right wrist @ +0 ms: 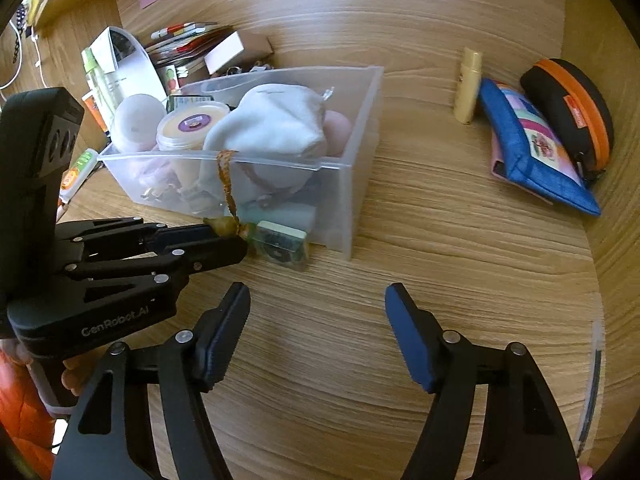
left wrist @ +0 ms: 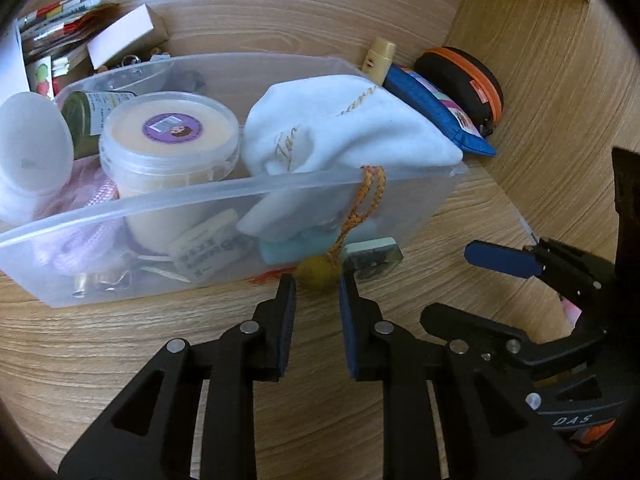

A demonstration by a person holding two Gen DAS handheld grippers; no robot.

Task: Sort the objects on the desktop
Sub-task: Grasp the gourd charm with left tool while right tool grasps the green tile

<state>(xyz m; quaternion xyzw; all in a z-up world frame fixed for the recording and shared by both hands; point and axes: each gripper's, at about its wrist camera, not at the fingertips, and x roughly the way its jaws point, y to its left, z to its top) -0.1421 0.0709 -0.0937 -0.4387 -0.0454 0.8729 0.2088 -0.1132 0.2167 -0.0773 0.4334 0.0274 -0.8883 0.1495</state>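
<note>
A clear plastic bin (left wrist: pixel 224 196) (right wrist: pixel 344 184) on the wooden desk holds a white cloth pouch (left wrist: pixel 344 128) (right wrist: pixel 272 128), a cream jar (left wrist: pixel 168 136) (right wrist: pixel 192 124), a white egg shape (left wrist: pixel 32 144) and small items. An orange cord (left wrist: pixel 368 200) (right wrist: pixel 226 184) hangs over its front wall, with a yellow-green ball (left wrist: pixel 318 274) (right wrist: pixel 222 226) and a small square charm (left wrist: pixel 372 258) (right wrist: pixel 282 246) on the desk. My left gripper (left wrist: pixel 318 284) (right wrist: pixel 236 236) is open, its jaws on either side of the ball, apart from it. My right gripper (right wrist: pixel 318 300) (left wrist: pixel 504 258) is open and empty over bare desk.
A tan tube (right wrist: pixel 468 84) (left wrist: pixel 380 56), a blue pouch (right wrist: pixel 532 144) (left wrist: pixel 436 108) and a black case with orange zip (right wrist: pixel 568 108) (left wrist: pixel 464 80) lie to the right of the bin. Boxes and papers (left wrist: pixel 80 36) (right wrist: pixel 200 48) are stacked behind it on the left. A wooden wall stands at the right.
</note>
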